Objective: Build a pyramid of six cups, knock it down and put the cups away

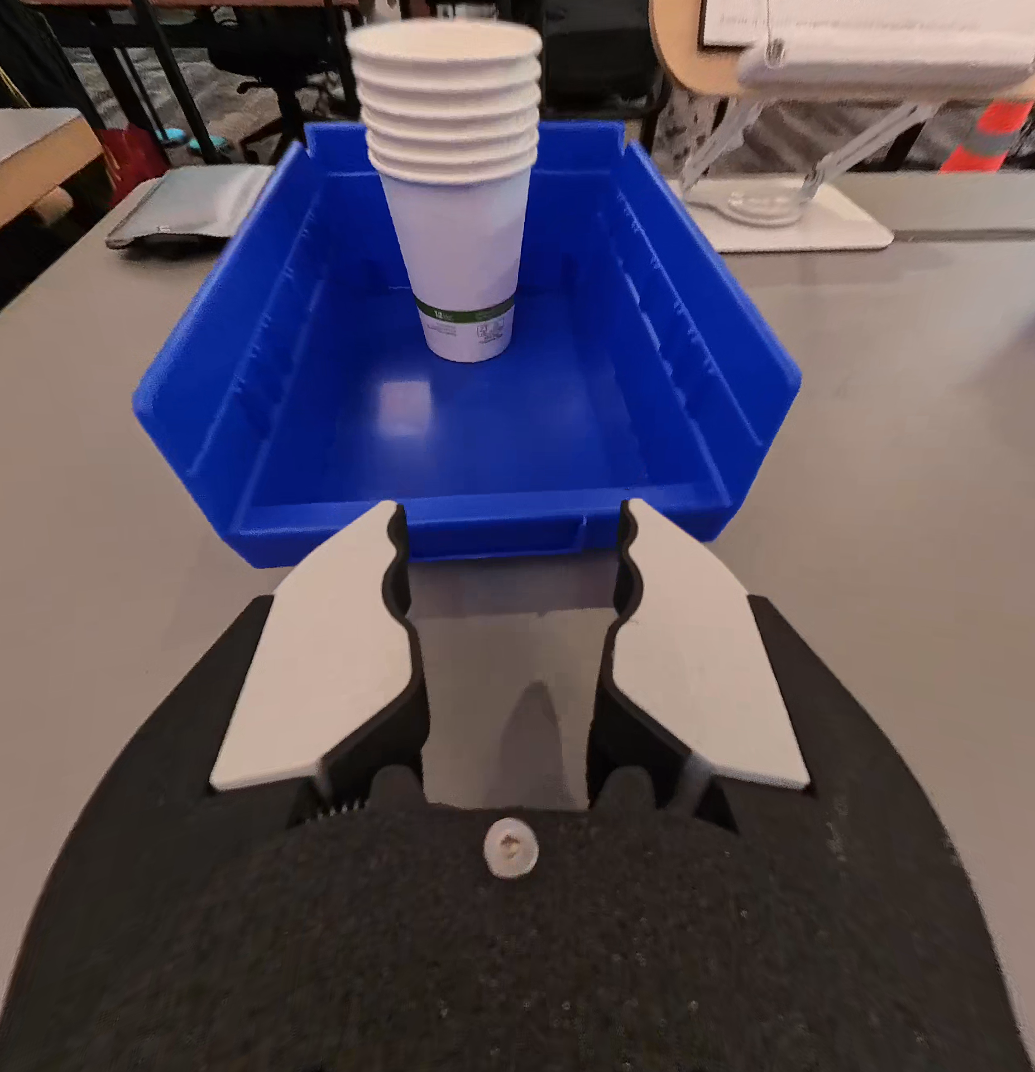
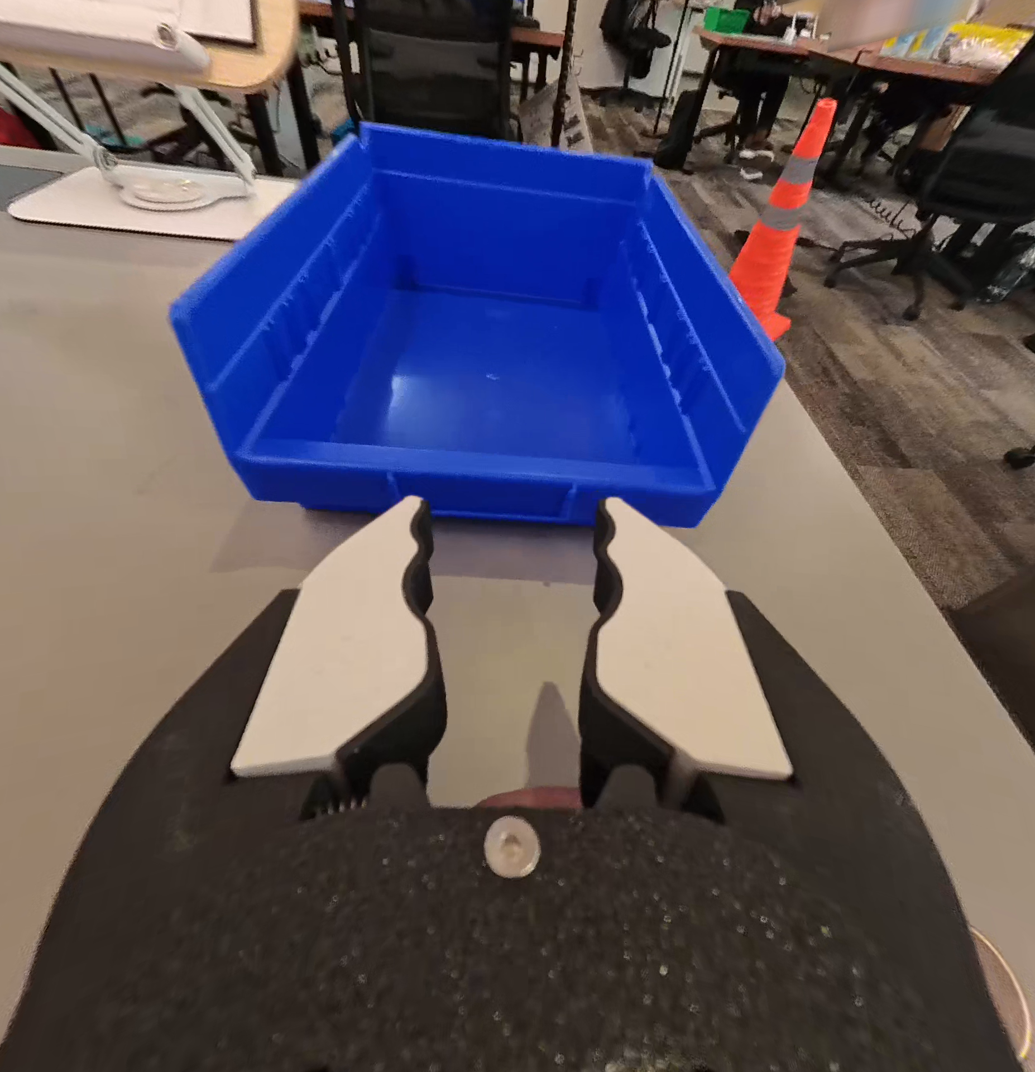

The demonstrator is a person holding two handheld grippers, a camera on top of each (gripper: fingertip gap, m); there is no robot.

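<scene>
A nested stack of several white paper cups point(image 1: 454, 191) stands upright in a blue bin point(image 1: 225, 359) on the grey table in the left wrist view. My left gripper point(image 1: 512, 516) is open and empty, just in front of that bin's low front wall. In the right wrist view a second blue bin point(image 2: 260, 325) holds nothing. My right gripper point(image 2: 512, 513) is open and empty, just in front of this bin's front wall. Neither gripper touches a cup.
A white stand on a white mat point(image 1: 793, 226) sits behind and right of the cup bin, and shows left of the other bin point(image 2: 132, 203). A dark pouch point(image 1: 184, 209) lies back left. The table edge point(image 2: 886, 557) runs right, with an orange cone point(image 2: 788, 209) on the floor.
</scene>
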